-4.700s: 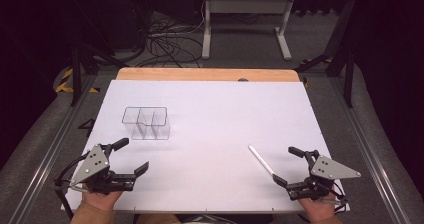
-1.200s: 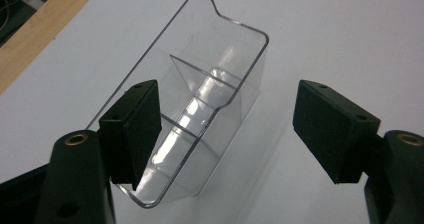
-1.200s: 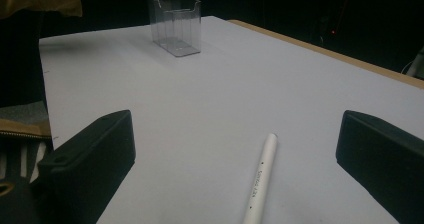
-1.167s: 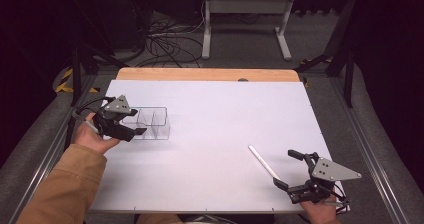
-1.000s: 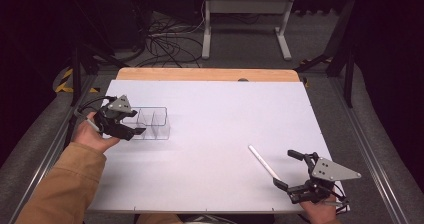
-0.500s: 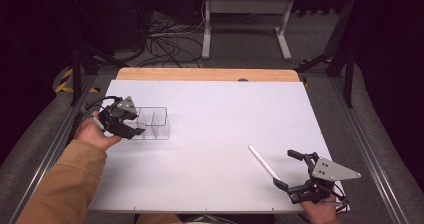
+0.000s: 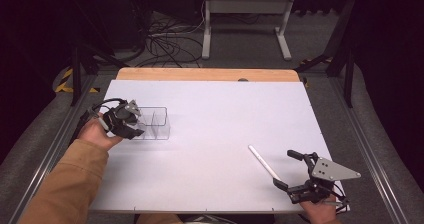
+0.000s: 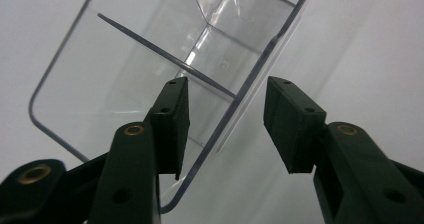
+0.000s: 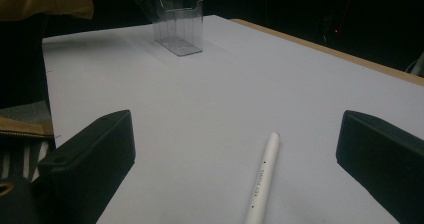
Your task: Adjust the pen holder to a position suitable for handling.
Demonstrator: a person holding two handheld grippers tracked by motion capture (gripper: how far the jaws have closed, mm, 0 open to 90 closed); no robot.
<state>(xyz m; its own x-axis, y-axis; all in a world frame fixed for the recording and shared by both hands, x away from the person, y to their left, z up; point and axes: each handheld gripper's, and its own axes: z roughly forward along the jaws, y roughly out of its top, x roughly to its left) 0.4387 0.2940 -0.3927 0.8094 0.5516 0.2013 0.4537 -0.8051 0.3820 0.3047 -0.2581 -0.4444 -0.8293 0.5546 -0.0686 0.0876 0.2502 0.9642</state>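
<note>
The left tongs (image 8: 225, 129), jaws just closing, straddle the clear box's (image 7: 152, 123) near wall without pressing; centre the wall before clamping. The right tongs (image 7: 295, 173) rest released beside the pen (image 7: 265, 163).

I see a white counter (image 7: 210, 134) with a wooden strip (image 7: 200, 74) along its far edge. On it stands a clear divided box (image 7: 155, 124) at the left, and a white pen (image 7: 265, 163) lies slantwise near the front right, well apart.
</note>
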